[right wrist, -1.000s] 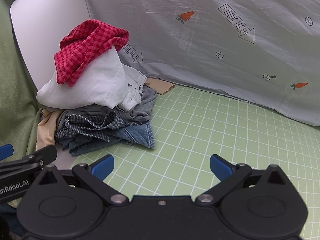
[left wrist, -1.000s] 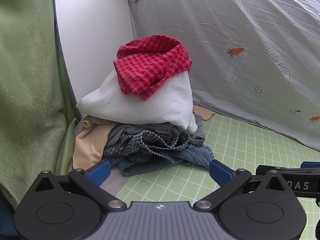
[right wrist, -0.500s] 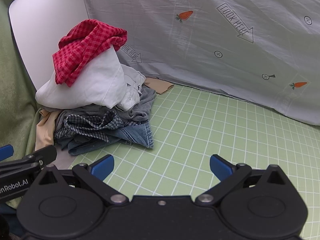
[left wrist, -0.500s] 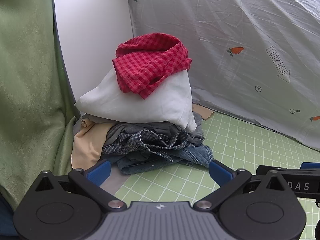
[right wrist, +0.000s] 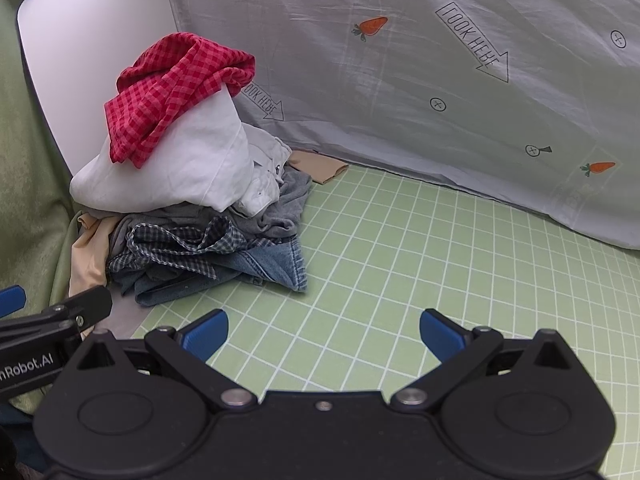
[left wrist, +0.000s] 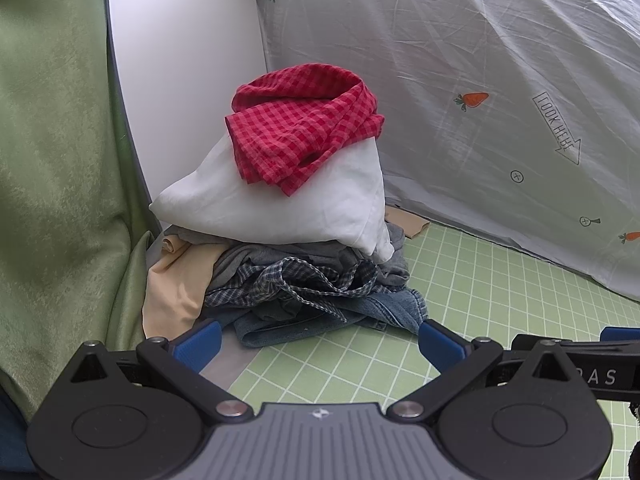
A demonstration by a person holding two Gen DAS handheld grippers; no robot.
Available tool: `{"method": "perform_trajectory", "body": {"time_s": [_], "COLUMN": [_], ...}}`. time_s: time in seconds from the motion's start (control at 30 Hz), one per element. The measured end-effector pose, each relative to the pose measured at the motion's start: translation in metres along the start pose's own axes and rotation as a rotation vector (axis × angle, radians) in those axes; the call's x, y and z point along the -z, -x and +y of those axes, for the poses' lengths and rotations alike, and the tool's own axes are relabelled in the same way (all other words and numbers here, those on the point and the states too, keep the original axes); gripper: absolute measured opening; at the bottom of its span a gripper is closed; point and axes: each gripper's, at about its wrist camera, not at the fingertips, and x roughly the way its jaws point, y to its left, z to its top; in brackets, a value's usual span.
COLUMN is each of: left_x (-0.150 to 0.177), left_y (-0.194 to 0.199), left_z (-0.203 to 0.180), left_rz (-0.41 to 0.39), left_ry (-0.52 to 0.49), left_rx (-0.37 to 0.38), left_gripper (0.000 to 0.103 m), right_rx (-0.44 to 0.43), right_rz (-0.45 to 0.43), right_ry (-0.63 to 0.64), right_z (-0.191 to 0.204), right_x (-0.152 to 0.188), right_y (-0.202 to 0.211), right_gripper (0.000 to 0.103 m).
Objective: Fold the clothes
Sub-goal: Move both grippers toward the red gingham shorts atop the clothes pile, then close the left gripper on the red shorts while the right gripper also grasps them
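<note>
On grey sheet (right wrist: pixel 400 80): "LOOK HERE" arrows (right wrist: pixel 472 42).

A green cutting mat (right wrist: pixel 440 264) ruled with a white grid is spread over the desk. Behind it, a pale grey sheet (right wrist: pixel 400 60) is hung as a backdrop, printed with orange carrots (right wrist: pixel 370 26), small circled crosses and arrows lettered "LOOK HERE" (right wrist: pixel 472 42). A white rounded panel (left wrist: pixel 180 60) is stood upright at the back left corner, just beside the sheet. A green, slightly shiny cloth (left wrist: pixel 52 160) is draped along the left side, touching the panel's edge.
</note>
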Motion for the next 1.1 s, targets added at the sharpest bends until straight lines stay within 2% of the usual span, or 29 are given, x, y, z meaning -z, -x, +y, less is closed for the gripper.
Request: {"method": "perform_trajectory", "body": {"time_s": [0.57, 0.67, 0.9, 1.0, 1.1], "left_x": [-0.003, -0.002, -0.003, -0.011, -0.025], "left_y": [-0.005, -0.007, -0.020, -0.032, -0.046], "left_z": [0.004, 0.005, 0.012, 0.021, 0.032], "left_rz": [0.005, 0.016, 0.079, 0.122, 0.149], "left_ry": [0.023, 0.025, 0.046, 0.094, 0.154], "left_rx": [0.030, 0.013, -0.006, 0.004, 0.021], "left_gripper": [0.103, 0.103, 0.103, 0.103, 0.102], "right_rx": [0.014, 0.012, 0.007, -0.016, -0.048], "right_rz": [0.015, 0.014, 0.018, 0.027, 0.025], "right_ry": [0.013, 0.026, 0.048, 0.051, 0.062], "right_z": [0.004, 0.007, 0.014, 0.017, 0.023], "right_x": [0.000, 0.001, -0.002, -0.009, -0.030], "right_y": [-0.004, -0.006, -0.015, -0.024, -0.034], "right_gripper": [0.103, 0.103, 0.103, 0.103, 0.103]}}
